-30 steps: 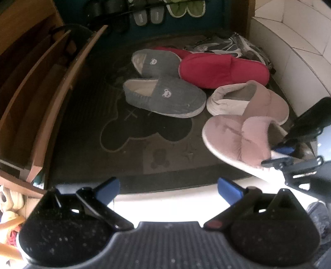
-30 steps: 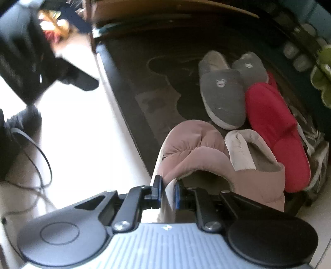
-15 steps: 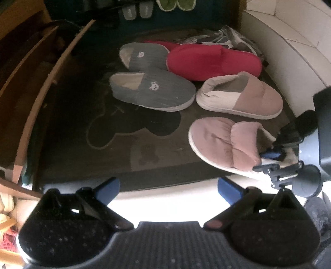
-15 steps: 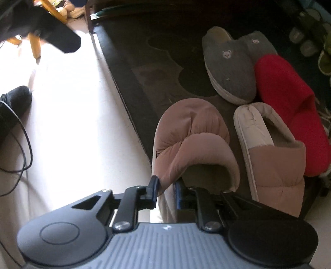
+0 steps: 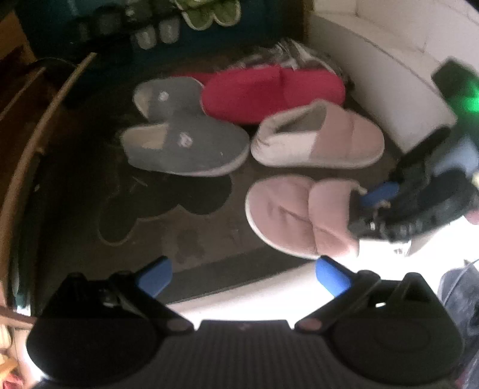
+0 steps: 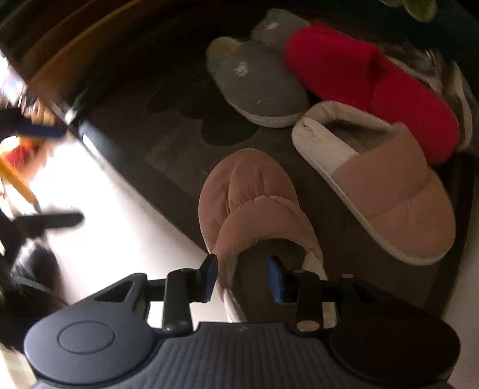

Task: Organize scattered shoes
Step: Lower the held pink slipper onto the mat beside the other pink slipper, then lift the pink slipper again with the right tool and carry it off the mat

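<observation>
A pink quilted slipper [image 6: 254,209] lies flat at the dark mat's front edge, its heel over the white floor. My right gripper [image 6: 242,278] straddles the slipper's left side wall at the heel, one pad outside and one inside the opening. Its jaws are opening and the pads stand off the wall. The other pink slipper [image 6: 380,191] lies just beyond it, toe pointing the opposite way. In the left wrist view the near pink slipper [image 5: 299,215] lies ahead to the right. My left gripper [image 5: 243,275] hangs open over the mat's edge, holding nothing.
Two grey slippers [image 5: 185,146] and a red slipper [image 5: 272,92] lie further back on the mat [image 5: 149,209], with striped sneakers [image 5: 287,57] behind. A wooden shoe rack [image 5: 39,125] stands at the left, a white step [image 5: 389,74] at the right, green slippers [image 5: 209,15] at the back.
The right gripper brought the pink slipper down flat onto the mat beside its mate, rolled, and spread its jaws off the rim. The left gripper sank lower, staying open.
</observation>
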Action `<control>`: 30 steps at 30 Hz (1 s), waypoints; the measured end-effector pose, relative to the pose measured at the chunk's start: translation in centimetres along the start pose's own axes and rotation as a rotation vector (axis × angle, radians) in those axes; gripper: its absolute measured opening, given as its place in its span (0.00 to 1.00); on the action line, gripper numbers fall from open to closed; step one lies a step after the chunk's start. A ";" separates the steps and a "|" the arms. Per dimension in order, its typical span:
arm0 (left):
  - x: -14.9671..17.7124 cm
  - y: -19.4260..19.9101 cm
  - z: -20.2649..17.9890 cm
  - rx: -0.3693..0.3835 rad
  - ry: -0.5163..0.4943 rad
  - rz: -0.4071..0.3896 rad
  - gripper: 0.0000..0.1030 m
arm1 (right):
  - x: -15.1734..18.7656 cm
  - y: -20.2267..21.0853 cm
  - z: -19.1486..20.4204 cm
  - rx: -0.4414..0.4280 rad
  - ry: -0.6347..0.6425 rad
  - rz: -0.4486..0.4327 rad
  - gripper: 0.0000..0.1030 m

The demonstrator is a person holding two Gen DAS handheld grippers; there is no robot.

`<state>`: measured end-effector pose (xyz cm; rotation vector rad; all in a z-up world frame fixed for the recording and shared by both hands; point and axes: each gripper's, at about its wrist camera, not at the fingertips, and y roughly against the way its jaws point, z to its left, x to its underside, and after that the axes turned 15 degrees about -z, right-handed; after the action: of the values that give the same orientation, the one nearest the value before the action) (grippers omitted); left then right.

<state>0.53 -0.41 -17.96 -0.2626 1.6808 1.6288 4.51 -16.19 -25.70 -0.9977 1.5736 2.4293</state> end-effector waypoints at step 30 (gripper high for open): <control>1.5 -2.0 -0.9 0.045 -0.043 0.040 1.00 | -0.8 -4.4 0.9 0.040 0.031 -0.022 0.16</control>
<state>0.45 -1.04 -20.54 -0.1710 1.6978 1.6125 6.45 -13.12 -28.46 -1.0447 1.6057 2.3700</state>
